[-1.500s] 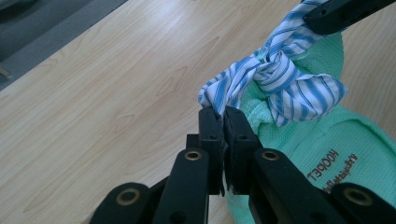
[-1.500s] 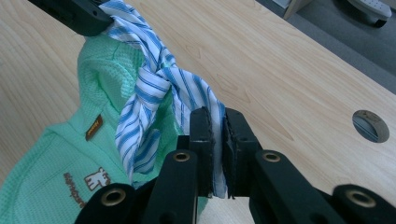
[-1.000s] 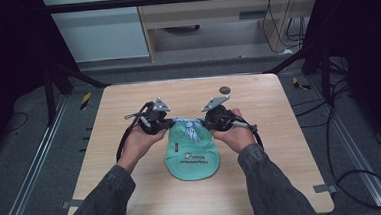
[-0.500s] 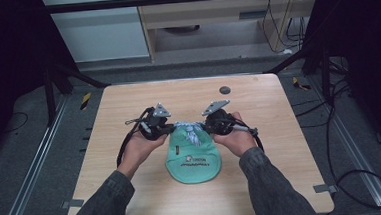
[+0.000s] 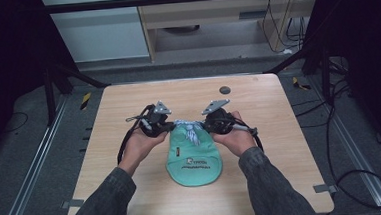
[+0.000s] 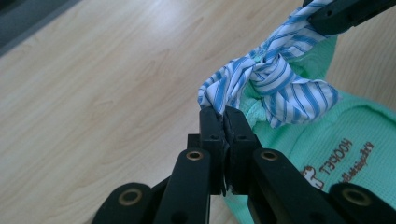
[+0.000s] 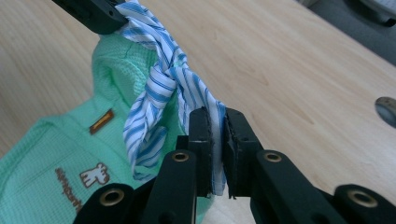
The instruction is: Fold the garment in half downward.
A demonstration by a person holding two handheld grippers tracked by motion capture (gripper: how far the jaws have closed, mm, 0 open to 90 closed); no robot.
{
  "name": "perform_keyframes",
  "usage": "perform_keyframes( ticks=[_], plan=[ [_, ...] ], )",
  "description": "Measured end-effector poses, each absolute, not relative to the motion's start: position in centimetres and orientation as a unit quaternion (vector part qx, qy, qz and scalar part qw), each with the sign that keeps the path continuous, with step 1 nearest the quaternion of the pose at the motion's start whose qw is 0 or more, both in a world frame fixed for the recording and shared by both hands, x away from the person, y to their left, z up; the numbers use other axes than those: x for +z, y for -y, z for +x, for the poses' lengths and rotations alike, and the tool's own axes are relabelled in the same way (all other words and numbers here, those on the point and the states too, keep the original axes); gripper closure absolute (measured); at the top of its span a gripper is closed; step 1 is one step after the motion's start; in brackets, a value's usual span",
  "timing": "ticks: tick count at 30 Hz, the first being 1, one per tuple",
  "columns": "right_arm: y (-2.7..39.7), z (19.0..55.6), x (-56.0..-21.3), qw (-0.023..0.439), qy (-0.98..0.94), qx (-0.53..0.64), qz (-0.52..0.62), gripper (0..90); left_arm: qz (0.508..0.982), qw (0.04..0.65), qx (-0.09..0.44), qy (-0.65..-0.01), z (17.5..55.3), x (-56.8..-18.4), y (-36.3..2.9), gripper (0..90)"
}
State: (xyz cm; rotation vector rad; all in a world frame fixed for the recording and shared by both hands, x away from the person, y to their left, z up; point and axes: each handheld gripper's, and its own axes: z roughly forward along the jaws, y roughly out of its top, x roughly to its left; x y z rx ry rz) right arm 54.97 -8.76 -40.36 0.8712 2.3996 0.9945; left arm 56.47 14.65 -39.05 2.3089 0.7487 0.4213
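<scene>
Reaching in from the near edge, both my forearms angle inward, the left gripper [image 5: 165, 125] and right gripper [image 5: 210, 123] facing each other mid-desk [image 5: 128, 99]. Each is clamped on one end of a blue-striped cloth strip [image 6: 275, 77], knotted between them. Bare wood lies open on every side; a small dark disc [image 5: 224, 90] sits farther back. The strip ties the top of a mint-green fabric bag [image 5: 194, 160] lying flat, printed with a logo.

centre: green garment [image 5: 194, 157] flat on wooden table [image 5: 116, 157], both grippers close together over its far end | far right: small dark disc [image 5: 224, 90] on the surface | left, right, far-left areas: bare wood, open passage
</scene>
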Motion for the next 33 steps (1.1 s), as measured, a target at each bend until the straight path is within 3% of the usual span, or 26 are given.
perform_keyframes(
  ticks=[8, 22, 33],
  plan=[
    [9.1, 54.8, -39.4, 0.210, -0.853, 0.363, 0.310, 81.4, 0.882, 0.341, 0.171, -0.277, 56.2, -37.9, -14.3, 87.5],
    [9.6, 51.7, -42.1, 0.194, -0.862, 0.361, 0.298, 78.6, 0.890, 0.342, 0.153, -0.261, 53.2, -40.8, -14.2, 87.5],
    [10.0, 50.9, -42.9, 0.186, -0.867, 0.357, 0.293, 82.3, 0.894, 0.342, 0.143, -0.253, 52.0, -41.3, -13.9, 87.6]
  ],
)
